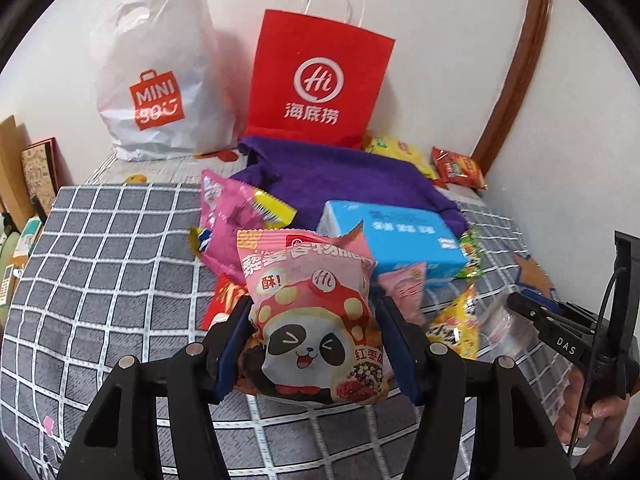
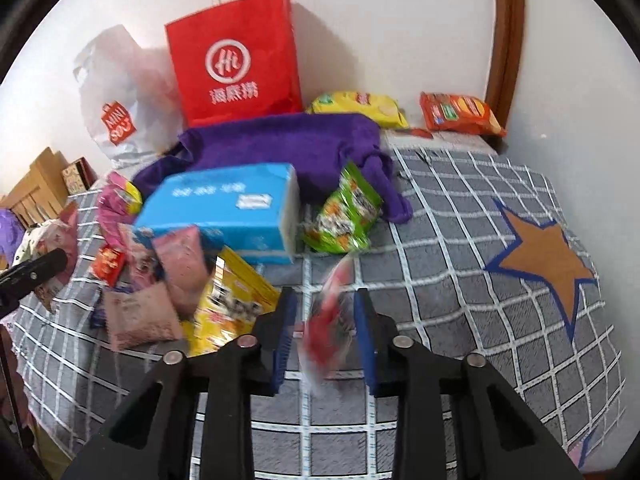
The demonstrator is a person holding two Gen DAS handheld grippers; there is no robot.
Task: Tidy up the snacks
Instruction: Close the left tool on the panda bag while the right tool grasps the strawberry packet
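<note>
My left gripper (image 1: 314, 312) is shut on a pink panda snack bag (image 1: 310, 316) and holds it above the checked blanket (image 1: 100, 272). My right gripper (image 2: 326, 312) has a blurred red and clear packet (image 2: 328, 328) between its fingers; the pads stand apart from it, so the grip is unclear. A pile of snacks lies ahead: pink bags (image 2: 180, 272), a yellow bag (image 2: 228, 304), a green bag (image 2: 344, 216) and a blue tissue pack (image 2: 228, 212). The right gripper also shows at the right of the left wrist view (image 1: 536, 312).
A red paper bag (image 1: 320, 76) and a white plastic bag (image 1: 160, 76) stand against the back wall. A purple cloth (image 1: 332, 180) lies behind the pile. Yellow (image 2: 360, 106) and orange (image 2: 460, 114) packets lie near the wall. A star patch (image 2: 544, 256) marks the blanket at right.
</note>
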